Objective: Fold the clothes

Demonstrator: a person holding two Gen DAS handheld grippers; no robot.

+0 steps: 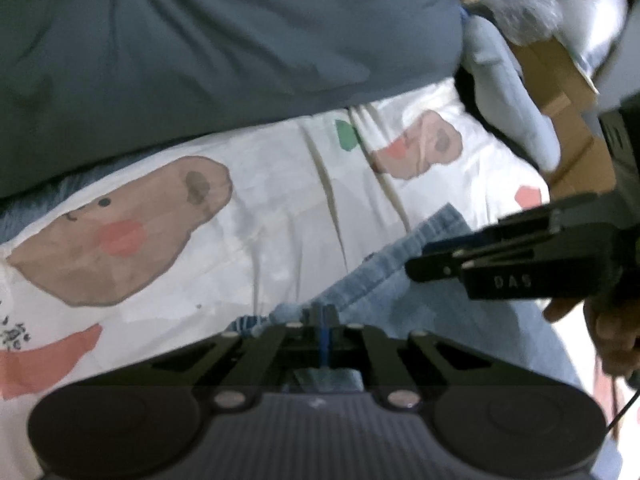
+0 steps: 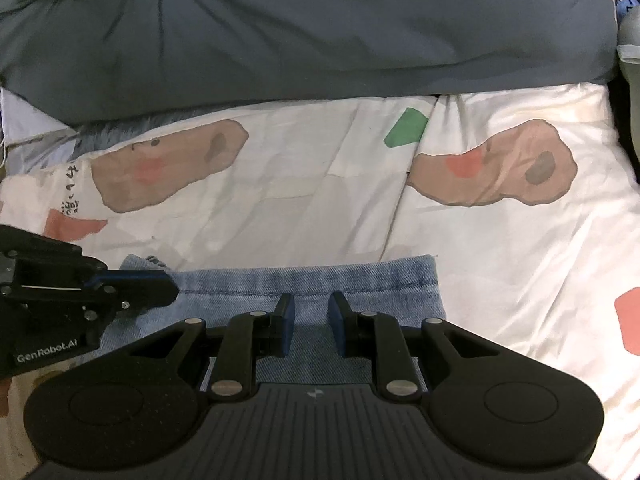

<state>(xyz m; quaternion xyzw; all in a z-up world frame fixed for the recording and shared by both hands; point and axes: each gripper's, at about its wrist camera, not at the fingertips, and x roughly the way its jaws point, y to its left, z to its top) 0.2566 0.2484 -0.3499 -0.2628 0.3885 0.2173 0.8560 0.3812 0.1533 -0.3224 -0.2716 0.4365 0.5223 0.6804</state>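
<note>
A: A white printed bedsheet (image 2: 304,200), patterned with brown bear faces, is spread across both views, and a dark grey duvet (image 2: 304,40) is bunched along its far edge. A cardboard box (image 1: 576,120) is caught only by the left wrist camera, at the upper right, half hidden behind blurred fabric.

B: The light blue denim garment (image 2: 320,284) is laid flat on the sheet at the near edge. Its stitched hem is shown straight and whole only in the right wrist view; in the left wrist view it is seen as a slanted strip (image 1: 400,264).

A: The right gripper (image 2: 311,322) is held over the denim with its blue-padded fingers parted, and nothing is gripped between them.

B: The left gripper (image 1: 322,320) is seen with its fingers pressed together on a fold of the denim, at the garment's left corner (image 2: 160,282).
</note>
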